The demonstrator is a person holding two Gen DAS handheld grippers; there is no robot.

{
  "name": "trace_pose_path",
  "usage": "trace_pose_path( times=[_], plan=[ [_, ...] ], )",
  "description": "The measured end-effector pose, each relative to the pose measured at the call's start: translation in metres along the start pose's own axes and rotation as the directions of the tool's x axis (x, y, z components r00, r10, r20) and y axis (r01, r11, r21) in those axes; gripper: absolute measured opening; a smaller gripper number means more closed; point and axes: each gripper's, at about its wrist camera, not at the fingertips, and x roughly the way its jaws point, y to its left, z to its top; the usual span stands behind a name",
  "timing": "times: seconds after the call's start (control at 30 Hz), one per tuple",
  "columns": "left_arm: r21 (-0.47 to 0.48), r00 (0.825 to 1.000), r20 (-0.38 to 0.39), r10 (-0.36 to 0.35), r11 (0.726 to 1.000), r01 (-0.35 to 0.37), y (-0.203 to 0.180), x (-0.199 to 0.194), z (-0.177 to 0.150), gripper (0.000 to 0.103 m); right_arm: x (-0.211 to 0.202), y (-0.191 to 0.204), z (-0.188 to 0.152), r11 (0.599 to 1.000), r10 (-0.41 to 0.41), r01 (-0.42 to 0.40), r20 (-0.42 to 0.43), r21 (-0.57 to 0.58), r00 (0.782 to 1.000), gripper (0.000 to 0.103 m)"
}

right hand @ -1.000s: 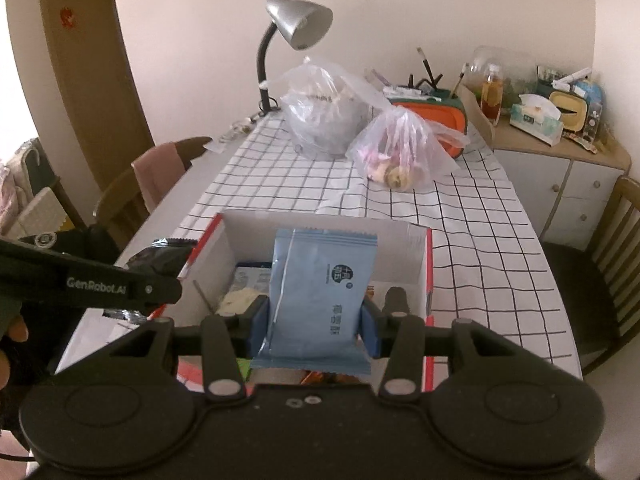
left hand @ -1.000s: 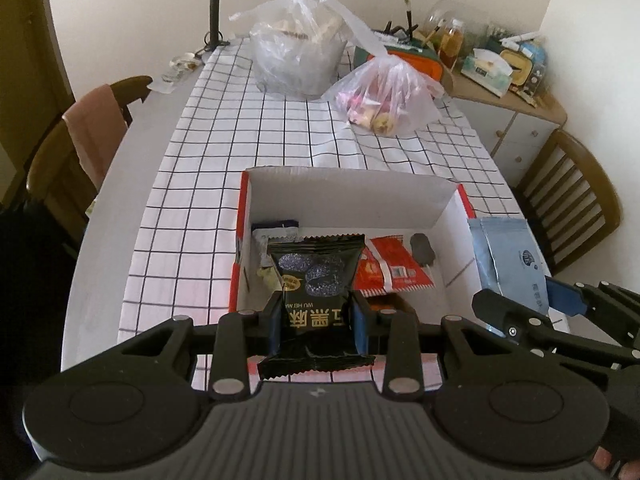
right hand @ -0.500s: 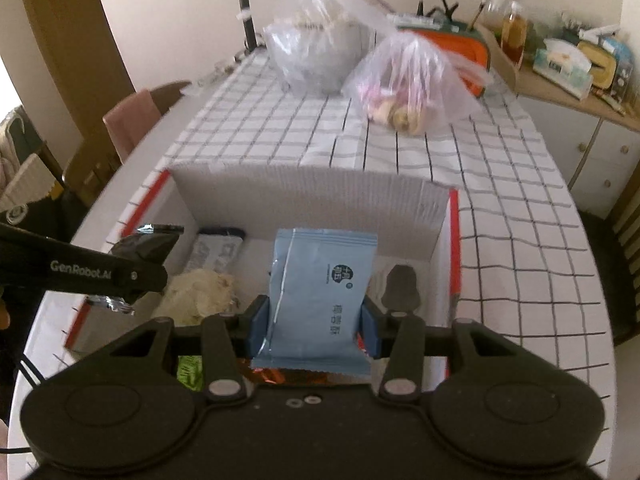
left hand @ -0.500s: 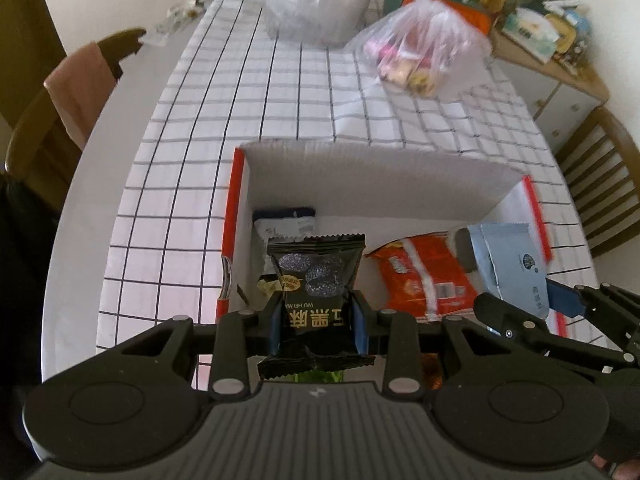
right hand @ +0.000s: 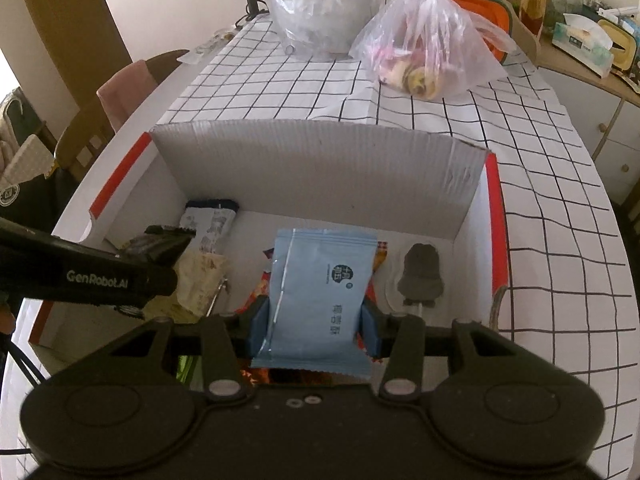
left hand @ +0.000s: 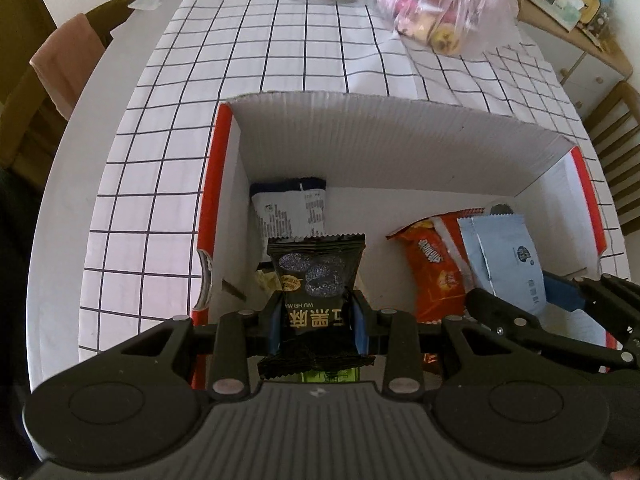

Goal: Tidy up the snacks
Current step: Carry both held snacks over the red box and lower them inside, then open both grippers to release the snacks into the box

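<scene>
My left gripper (left hand: 316, 322) is shut on a black snack packet (left hand: 316, 276) and holds it over the left half of an open white cardboard box (left hand: 384, 136) with red edges. My right gripper (right hand: 314, 330) is shut on a light blue snack packet (right hand: 320, 288) over the box's middle (right hand: 316, 160). The blue packet also shows at the right of the left wrist view (left hand: 504, 260). Inside the box lie a red snack bag (left hand: 434, 264), a white and dark packet (left hand: 290, 210) and a grey packet (right hand: 422, 276).
The box sits on a white checked tablecloth (left hand: 280, 48). Two clear plastic bags of food (right hand: 424, 48) (right hand: 316, 12) stand at the far end of the table. Wooden chairs (left hand: 56, 80) (left hand: 612, 136) flank the table. A cluttered sideboard (right hand: 580, 48) is at the right.
Both grippers have moved forward and down toward the box with their packets still held. The box now fills much more of both views.
</scene>
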Motion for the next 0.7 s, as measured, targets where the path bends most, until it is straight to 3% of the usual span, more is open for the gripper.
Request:
trace_pose_path(
  times=[0.37, 0.7],
  plan=[
    [0.011, 1.0, 0.009, -0.006, 1.0, 0.006, -0.005, 0.001, -0.004, 0.034, -0.001, 0.004, -0.004, 1.0, -0.002, 0.002, -0.001, -0.005, 1.0, 0.054],
    [-0.019, 0.995, 0.078, -0.054, 0.998, 0.056, 0.007, -0.029, -0.015, 0.056, -0.03, 0.009, -0.011, 1.0, 0.01, -0.01, 0.043, 0.012, 0.999, 0.064]
  ],
)
